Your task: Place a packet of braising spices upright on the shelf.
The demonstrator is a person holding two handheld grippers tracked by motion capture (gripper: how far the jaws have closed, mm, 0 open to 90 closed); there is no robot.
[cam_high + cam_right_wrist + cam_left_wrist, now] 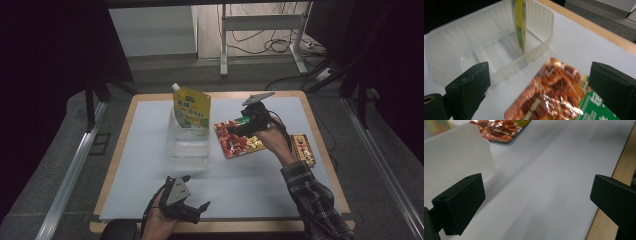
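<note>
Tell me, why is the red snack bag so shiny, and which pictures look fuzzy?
In the right gripper view, light glares white off the red snack bag, and the bag looks soft and blurred. In the left gripper view, the clear plastic bin is hazy up close. In the high view, the room around the table is dark.

Red snack packet (238, 139): flat, glossy foil pack printed with red-orange food, a green band at one end; it lies face up on the white sheet, slightly askew, at about 3 o'clock from the clear bin, just beside it.
Packet in the right gripper view (549, 92): shiny, reflecting light, its near corner close to the bin wall.
Clear plastic bin (188, 141): translucent, ribbed walls, inner dividers, open top, standing upright near the table's centre.
Yellow spout pouch (191, 108): yellow-green, white cap at top left, standing upright in the bin's 12 o'clock end.
</note>
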